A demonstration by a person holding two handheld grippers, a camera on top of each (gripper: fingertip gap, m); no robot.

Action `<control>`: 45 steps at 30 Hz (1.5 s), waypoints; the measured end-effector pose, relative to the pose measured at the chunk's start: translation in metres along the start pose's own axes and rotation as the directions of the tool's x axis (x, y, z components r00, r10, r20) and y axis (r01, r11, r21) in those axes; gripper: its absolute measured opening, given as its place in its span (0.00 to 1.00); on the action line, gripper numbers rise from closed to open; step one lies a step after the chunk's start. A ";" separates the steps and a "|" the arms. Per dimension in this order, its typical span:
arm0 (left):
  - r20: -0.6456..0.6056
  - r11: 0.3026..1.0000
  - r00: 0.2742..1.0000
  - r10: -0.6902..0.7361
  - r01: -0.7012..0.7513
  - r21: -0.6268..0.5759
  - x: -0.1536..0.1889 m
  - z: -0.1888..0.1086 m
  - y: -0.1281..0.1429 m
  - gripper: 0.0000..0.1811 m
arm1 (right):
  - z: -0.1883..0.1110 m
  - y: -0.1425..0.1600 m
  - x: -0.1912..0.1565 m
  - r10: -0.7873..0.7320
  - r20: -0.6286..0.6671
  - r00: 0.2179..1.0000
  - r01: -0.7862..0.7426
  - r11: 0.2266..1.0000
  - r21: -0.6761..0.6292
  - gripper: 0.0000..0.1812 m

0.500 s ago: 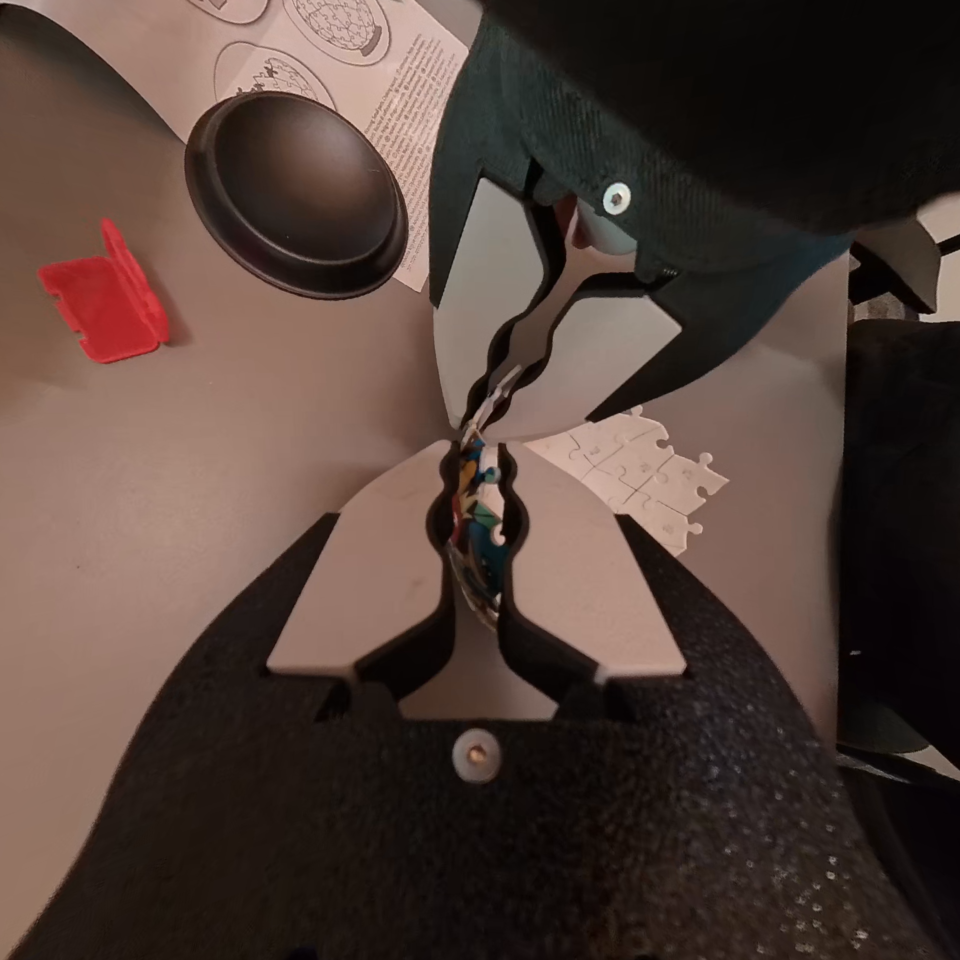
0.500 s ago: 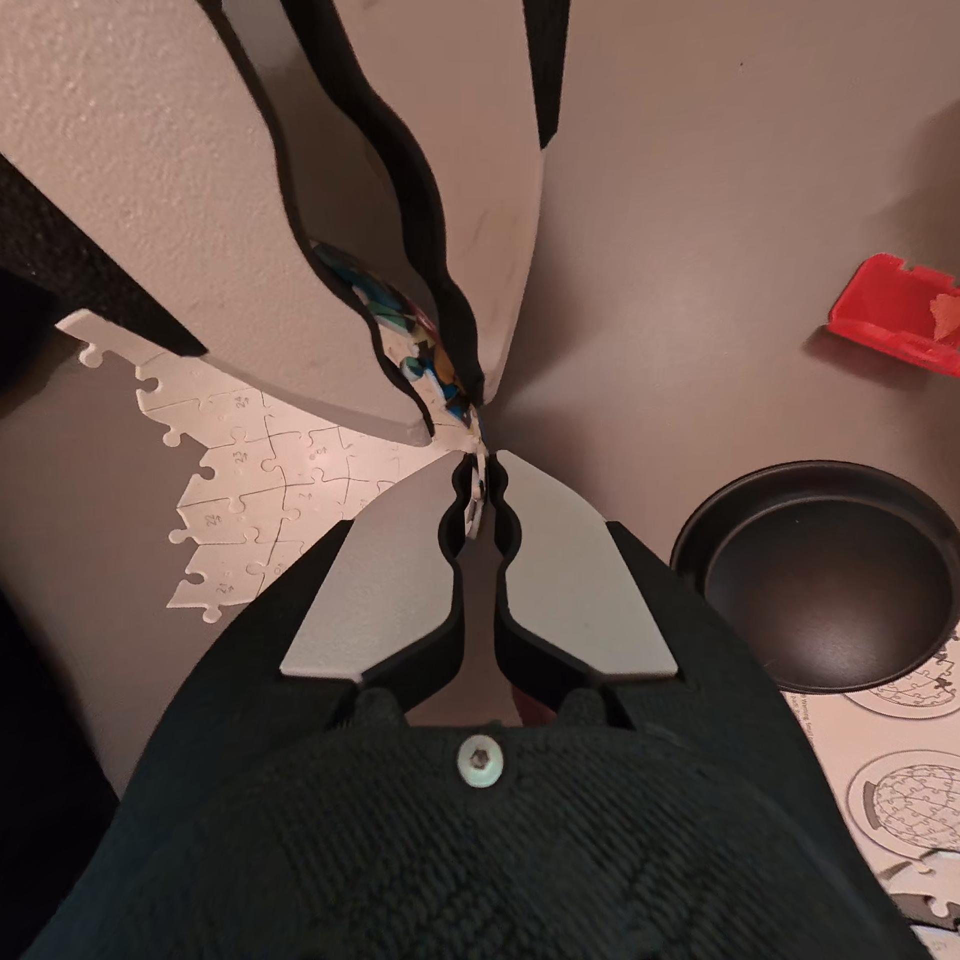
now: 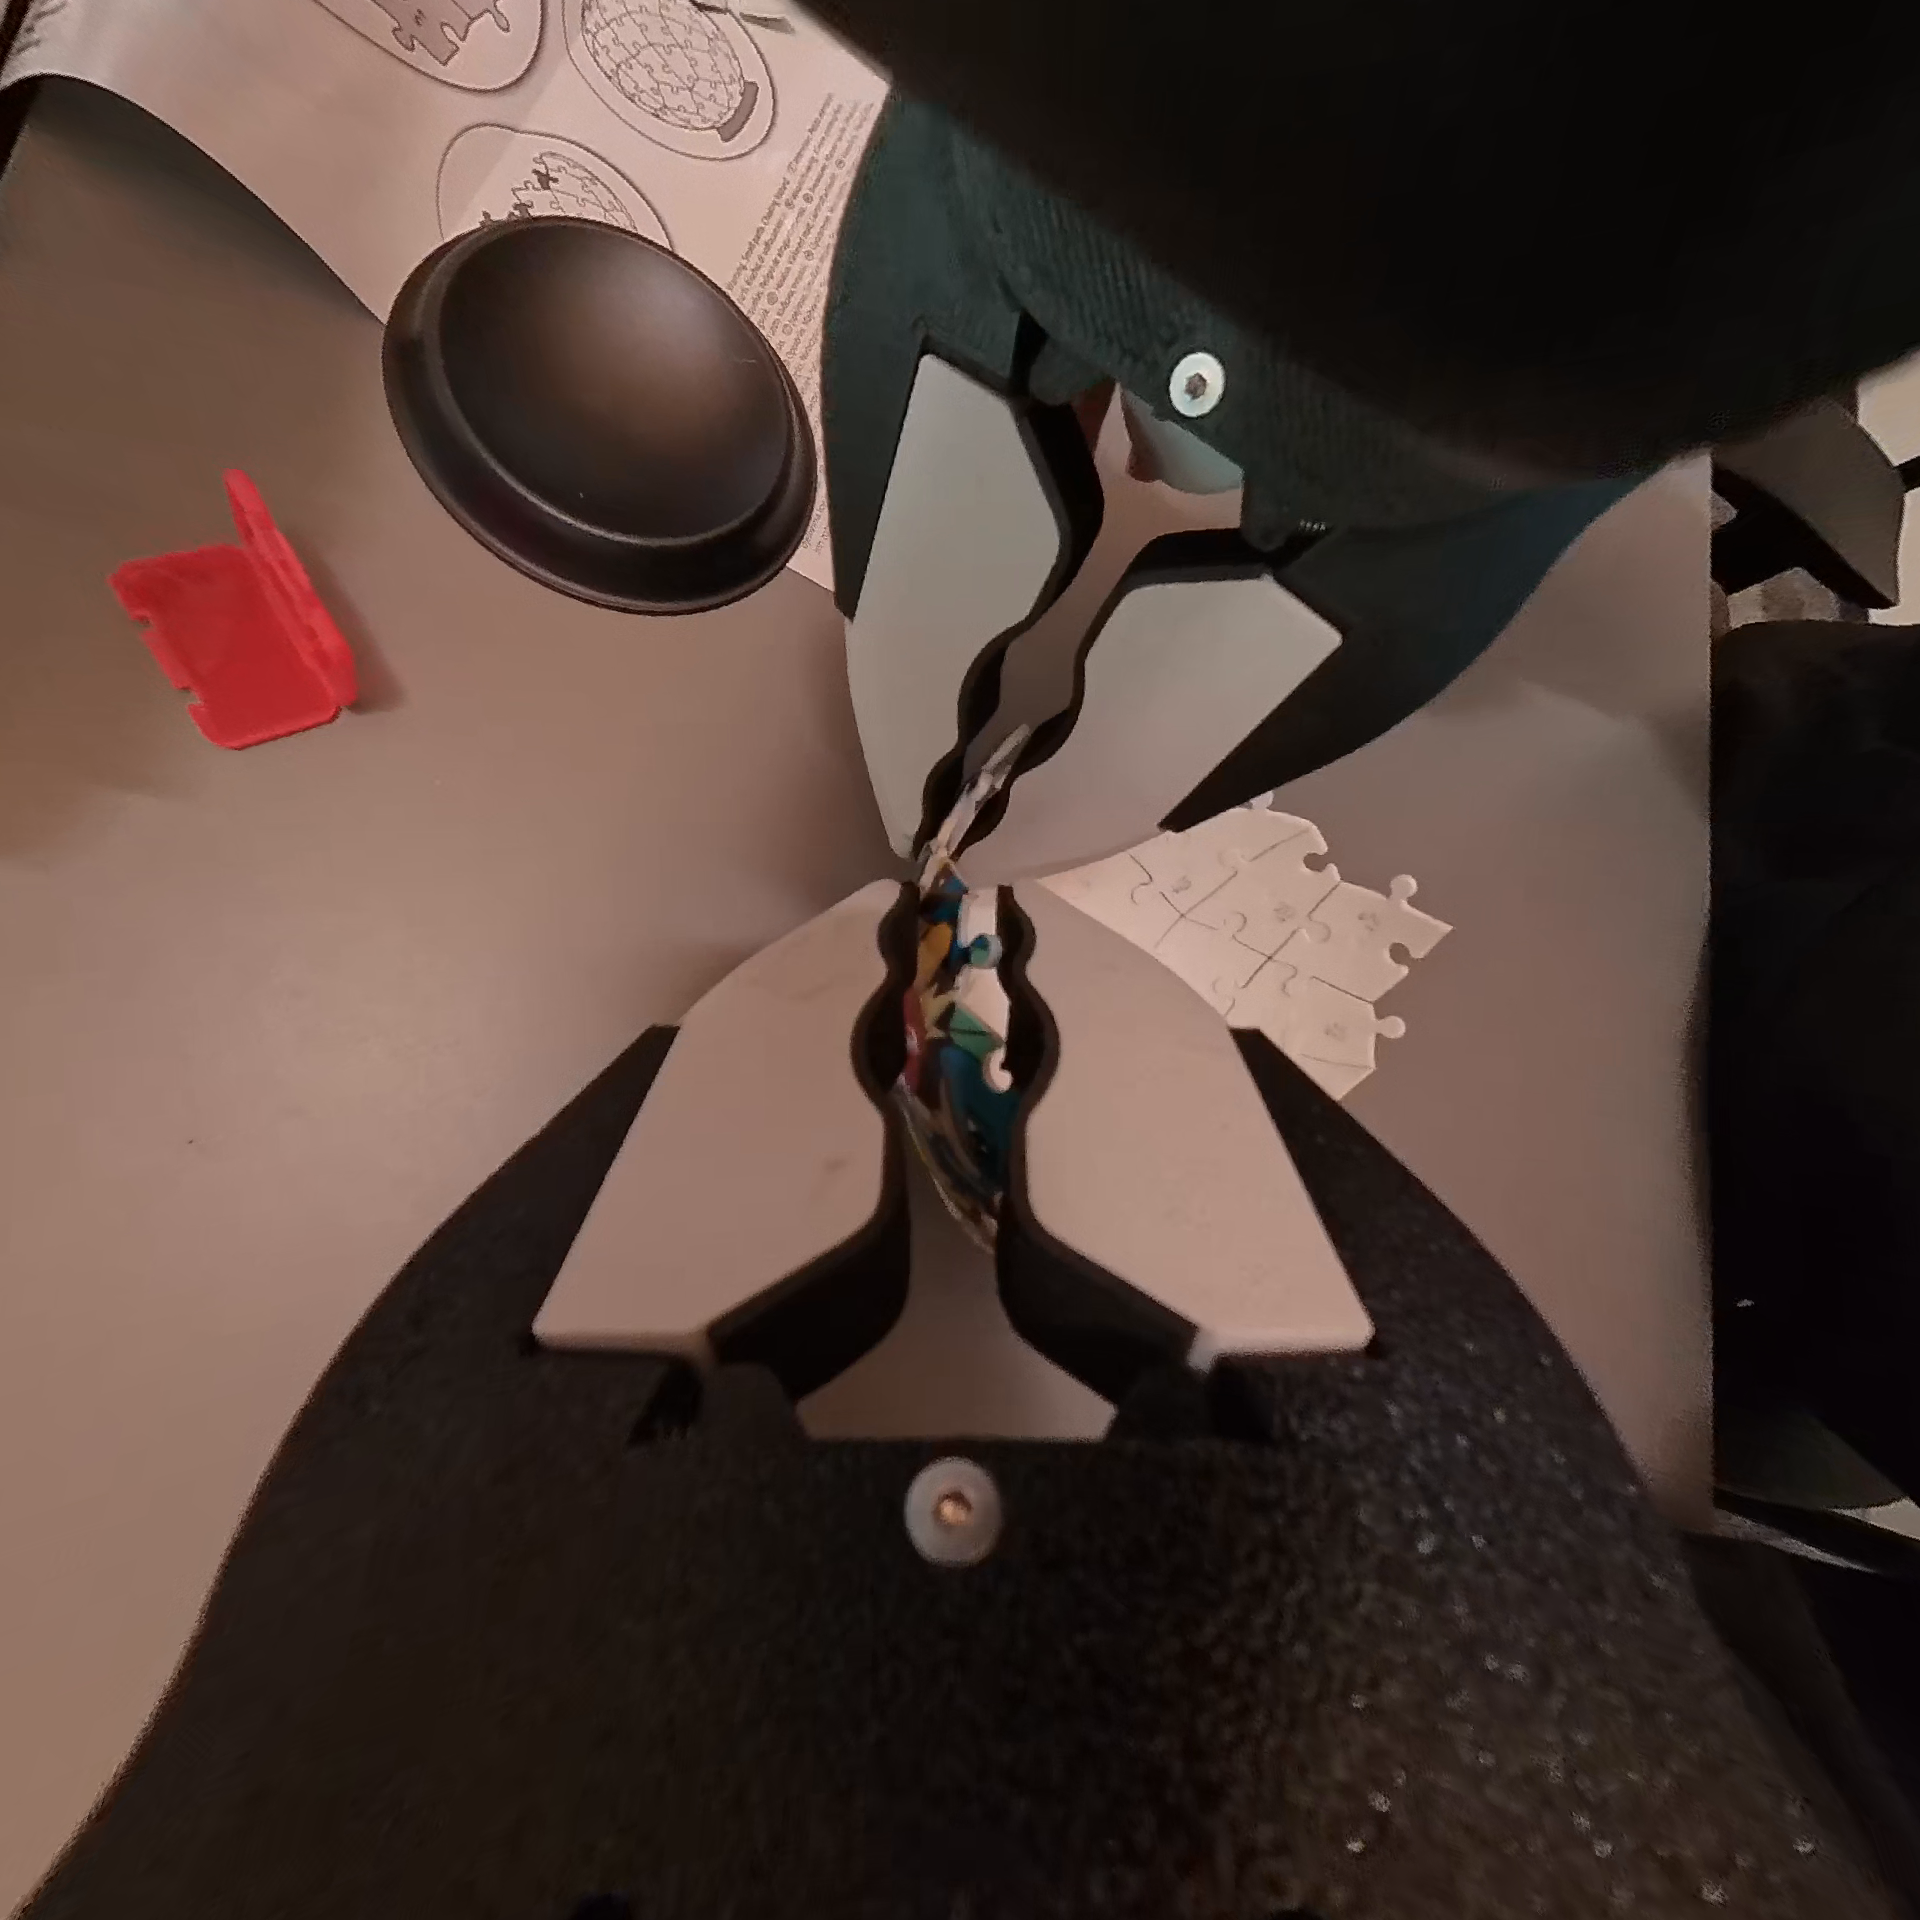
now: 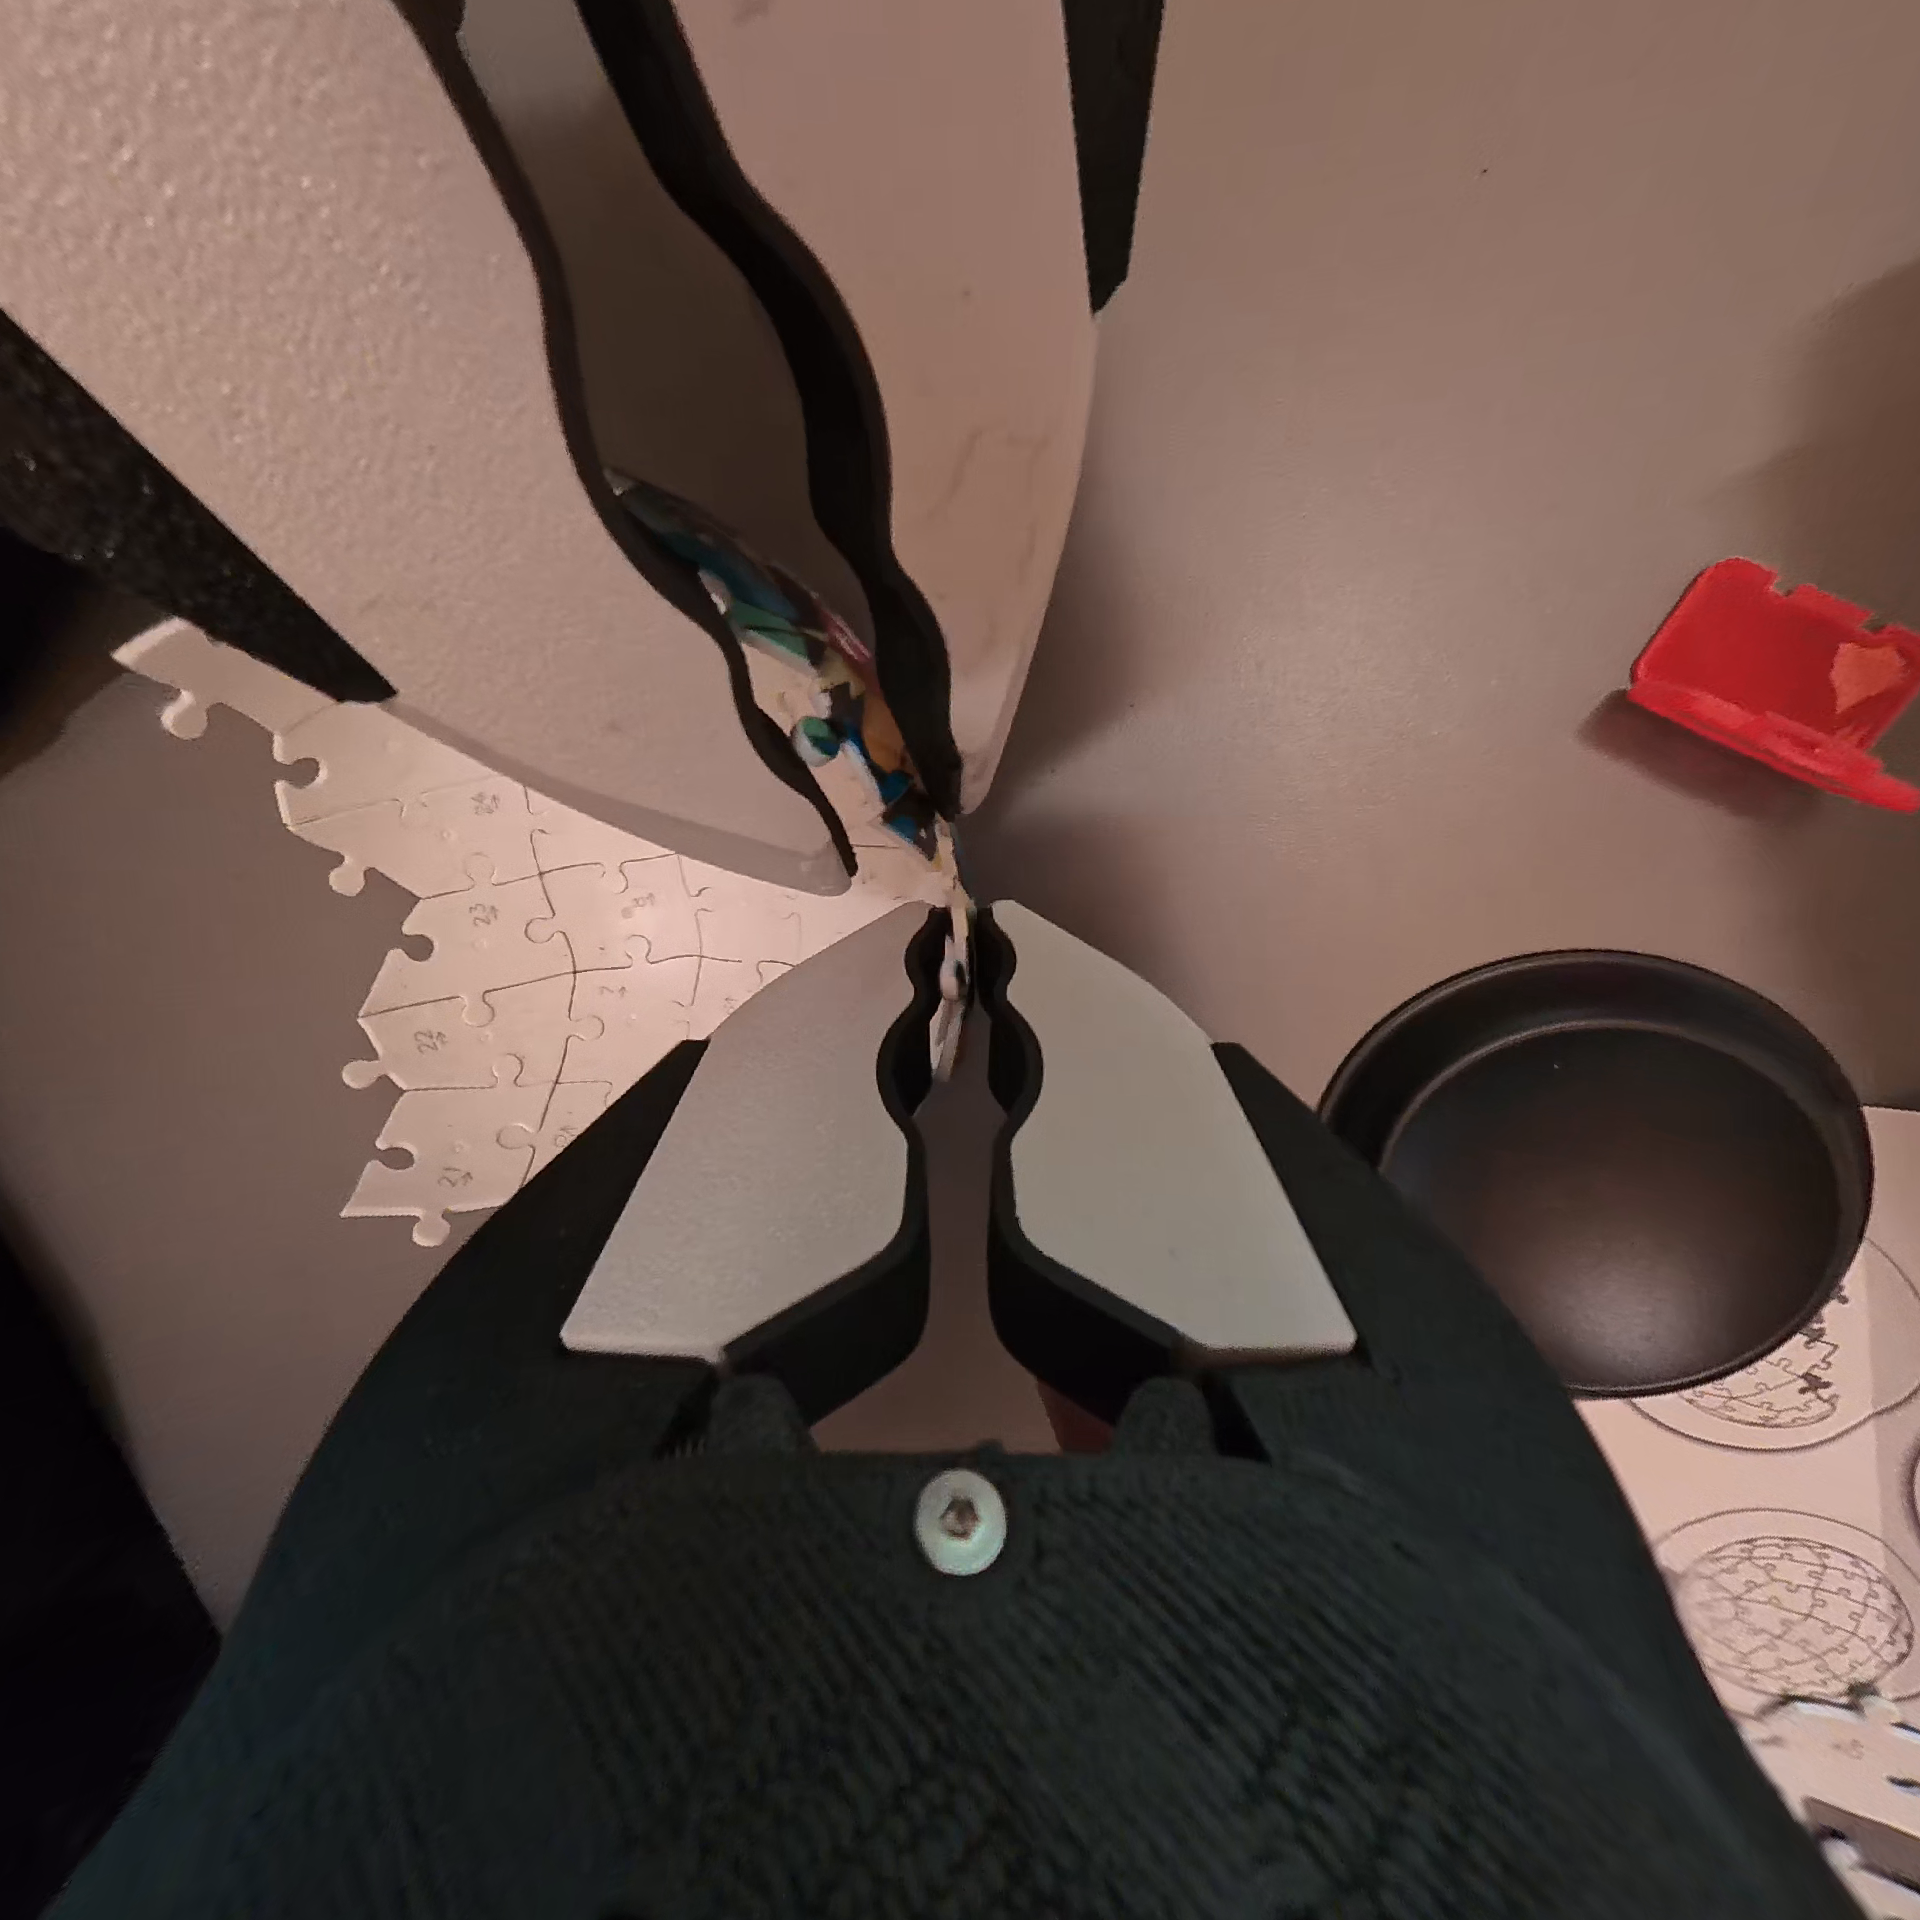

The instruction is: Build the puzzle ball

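Note:
My left gripper (image 3: 951,909) is shut on a strip of joined colourful puzzle pieces (image 3: 961,1049), held edge-on. My right gripper (image 4: 961,920) is shut on a single puzzle piece (image 4: 951,997), tip to tip with the left gripper. The two held parts touch where the tips meet. In the left wrist view the right gripper (image 3: 961,821) comes in from above with its piece (image 3: 982,779). In the right wrist view the left gripper (image 4: 904,821) comes in from above with the colourful strip (image 4: 831,707). A white sheet of joined pieces (image 4: 488,966), printed side down, lies on the table; it also shows in the left wrist view (image 3: 1288,935).
A black round dish (image 3: 592,416) sits on an instruction sheet (image 3: 665,135) with drawings; the dish also shows in the right wrist view (image 4: 1600,1174). A red plastic holder (image 3: 234,629) lies on the grey table (image 3: 416,935), also in the right wrist view (image 4: 1777,675). A dark object (image 3: 1813,1039) stands beyond the table's edge. Both grippers' tips are close together, under 4 cm apart.
Nothing has visibly changed apart from a very slight shift of both grippers; they stay tip to tip with the pieces held.

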State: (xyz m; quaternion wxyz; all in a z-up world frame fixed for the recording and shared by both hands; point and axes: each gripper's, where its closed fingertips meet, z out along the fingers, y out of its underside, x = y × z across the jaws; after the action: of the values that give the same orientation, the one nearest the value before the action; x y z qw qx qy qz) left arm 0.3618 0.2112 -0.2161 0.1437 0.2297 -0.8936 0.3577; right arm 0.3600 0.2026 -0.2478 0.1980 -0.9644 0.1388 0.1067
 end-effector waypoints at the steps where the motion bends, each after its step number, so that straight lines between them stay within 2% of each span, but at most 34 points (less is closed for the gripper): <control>1: 0.001 1.000 1.000 0.002 -0.002 0.000 0.000 0.000 0.000 0.07 | 0.000 0.000 0.000 -0.018 -0.009 1.000 0.018 1.000 0.002 0.04; 9: 0.004 1.000 1.000 0.016 -0.016 0.000 0.001 -0.001 0.000 0.07 | 0.001 -0.002 0.000 -0.125 -0.024 0.992 0.125 0.992 -0.003 0.04; 12: 0.001 1.000 1.000 0.022 -0.022 0.000 0.002 -0.001 0.000 0.07 | 0.002 -0.001 0.002 -0.116 -0.031 0.993 0.116 0.993 -0.008 0.08; 15: 0.005 1.000 1.000 0.020 -0.020 0.001 0.001 -0.001 0.000 0.07 | 0.003 0.000 -0.001 -0.101 -0.005 0.995 0.101 0.995 -0.016 0.04; 24: -0.004 0.999 0.999 0.043 -0.043 0.006 0.003 -0.002 0.000 0.07 | 0.002 0.000 -0.003 -0.076 0.022 0.997 0.076 0.997 -0.013 0.03; 33: -0.001 0.999 0.999 0.036 -0.036 0.024 0.002 -0.003 -0.003 0.07 | -0.001 -0.003 0.003 -0.024 0.011 1.000 0.023 0.998 0.062 0.06; 37: 0.002 0.999 1.000 0.028 -0.028 0.029 0.000 -0.003 -0.003 0.07 | -0.001 -0.003 0.002 -0.014 0.023 1.000 0.012 0.997 0.074 0.03; 41: -0.024 0.999 0.999 0.038 -0.037 0.035 0.004 -0.002 -0.004 0.07 | 0.004 0.004 0.004 -0.026 0.022 0.999 0.026 1.000 0.017 0.13; 45: -0.016 0.999 0.999 0.035 -0.034 0.029 0.002 -0.002 -0.003 0.07 | 0.006 0.002 -0.003 -0.003 0.077 0.997 0.000 0.999 0.047 0.05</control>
State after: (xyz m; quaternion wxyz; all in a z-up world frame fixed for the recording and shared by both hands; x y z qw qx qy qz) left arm 0.3615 0.2100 -0.2116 0.1416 0.2134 -0.8910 0.3749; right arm 0.3556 0.2037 -0.2529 0.2260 -0.9547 0.1327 0.1406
